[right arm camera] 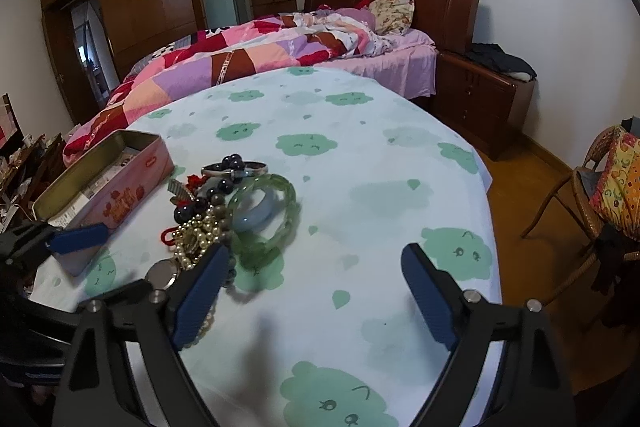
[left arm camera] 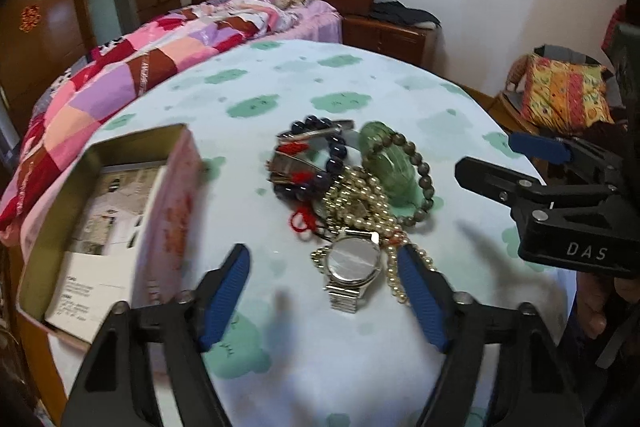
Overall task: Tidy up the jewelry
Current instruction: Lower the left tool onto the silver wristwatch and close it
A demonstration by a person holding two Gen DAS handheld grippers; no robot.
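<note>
**Both grippers poised over a jewelry pile beside an open tin**

Left wrist view: The left gripper (left arm camera: 324, 291) is spread wide with nothing pressed between its blue pads. A silver wristwatch (left arm camera: 352, 267) lies between the fingertips, untouched as far as can be seen. Just beyond the watch sits the jewelry pile (left arm camera: 352, 179): pearl strands, dark bead bracelets, a green bangle (left arm camera: 386, 159) and red cord, all tangled together. To the left of the pile stands an open pink tin (left arm camera: 132, 211) with printed paper inside. The right gripper (left arm camera: 516, 163) shows to the right of the pile, its fingers apart and empty. Everything rests on a cloud-patterned tablecloth (left arm camera: 320, 367).

Right wrist view: The right gripper hangs open at the near right of the pile; its left pad covers part of the pile's near edge, contact unclear. The tin stands left of the pile.

Judgement: sorting looks barely begun, the first pick in hand. The next move likely calls for closing on the watch alone, clear of the pearls, then carrying it to the tin.
</note>
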